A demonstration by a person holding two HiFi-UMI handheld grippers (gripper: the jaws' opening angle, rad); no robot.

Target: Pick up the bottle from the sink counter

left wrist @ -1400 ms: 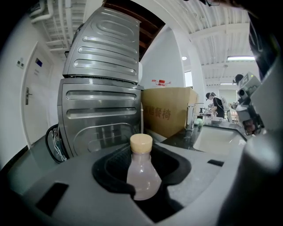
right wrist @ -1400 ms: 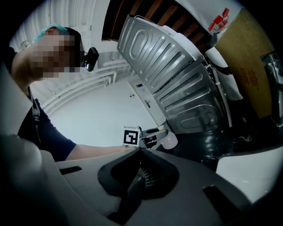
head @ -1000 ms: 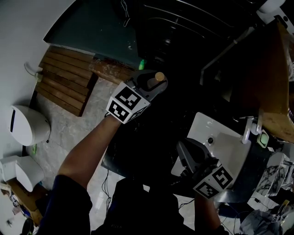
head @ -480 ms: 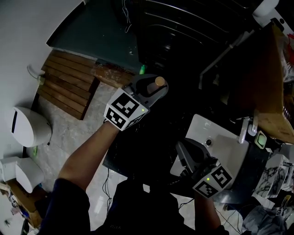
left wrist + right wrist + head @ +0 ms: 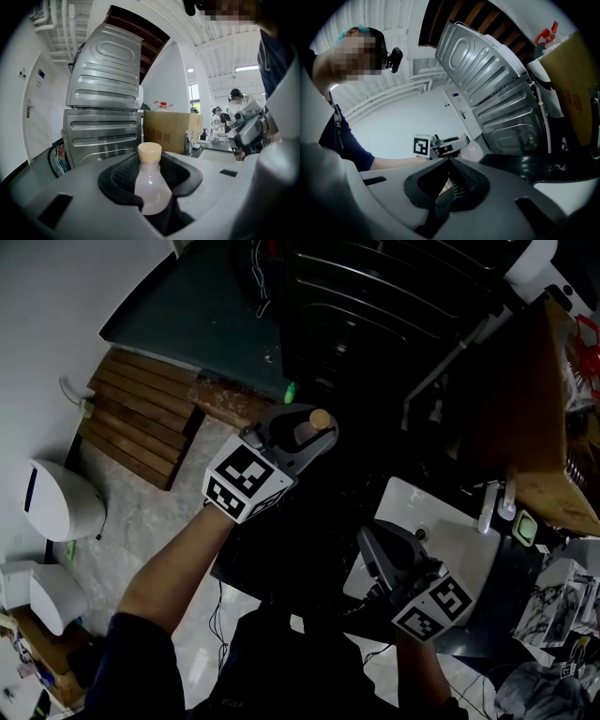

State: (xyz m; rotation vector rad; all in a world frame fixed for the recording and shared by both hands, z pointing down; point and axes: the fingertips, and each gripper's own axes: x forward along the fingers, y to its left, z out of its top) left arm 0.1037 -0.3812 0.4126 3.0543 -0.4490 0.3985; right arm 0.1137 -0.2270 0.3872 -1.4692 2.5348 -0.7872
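A small bottle (image 5: 151, 183) with pale milky liquid and a tan cap (image 5: 320, 418) stands upright between the black pads of my left gripper (image 5: 150, 174), which is shut on its body. In the head view that gripper (image 5: 302, 434) hangs in the air at centre, off the counter and left of the sink. The right gripper view shows it from the side (image 5: 446, 145), with the bottle (image 5: 472, 151) in it. Lower right in the head view, my right gripper (image 5: 371, 542) hovers by the sink's near corner. Its jaws meet with nothing between them (image 5: 450, 165).
A white sink basin (image 5: 450, 535) with a faucet (image 5: 489, 506) lies at right, with a cardboard box (image 5: 553, 418) behind it. A ribbed metal appliance (image 5: 104, 112) stands ahead. On the floor at left are a wooden slat mat (image 5: 131, 418) and a white bin (image 5: 56, 498).
My left gripper has risen with the bottle and drifted slightly left in the head view. The right gripper has come up a little.
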